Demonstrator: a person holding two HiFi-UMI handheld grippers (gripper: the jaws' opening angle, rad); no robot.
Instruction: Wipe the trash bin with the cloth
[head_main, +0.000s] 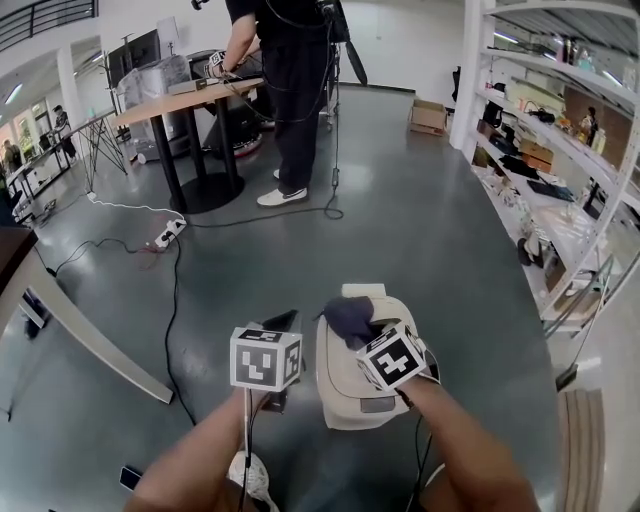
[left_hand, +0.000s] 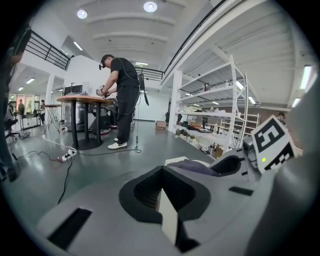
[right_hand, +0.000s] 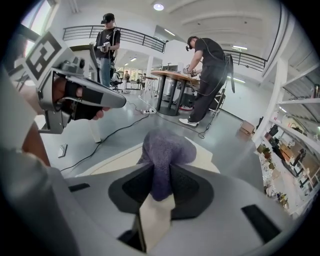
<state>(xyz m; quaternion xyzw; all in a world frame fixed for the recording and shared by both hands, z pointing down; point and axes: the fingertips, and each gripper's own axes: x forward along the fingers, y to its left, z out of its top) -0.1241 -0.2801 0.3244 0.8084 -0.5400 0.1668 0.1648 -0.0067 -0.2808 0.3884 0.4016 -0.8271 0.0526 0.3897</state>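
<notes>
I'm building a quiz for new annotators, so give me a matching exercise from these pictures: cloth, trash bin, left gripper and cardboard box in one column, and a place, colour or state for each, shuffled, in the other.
Column one
1. cloth
2. trash bin
3. left gripper
4. cardboard box

Column two
a. jaws together, nothing between them
b. purple, pinched by the right gripper
c. brown, beside the shelving
d. cream, standing on the floor

Pairs: 1-b, 2-d, 3-a, 4-c.
</notes>
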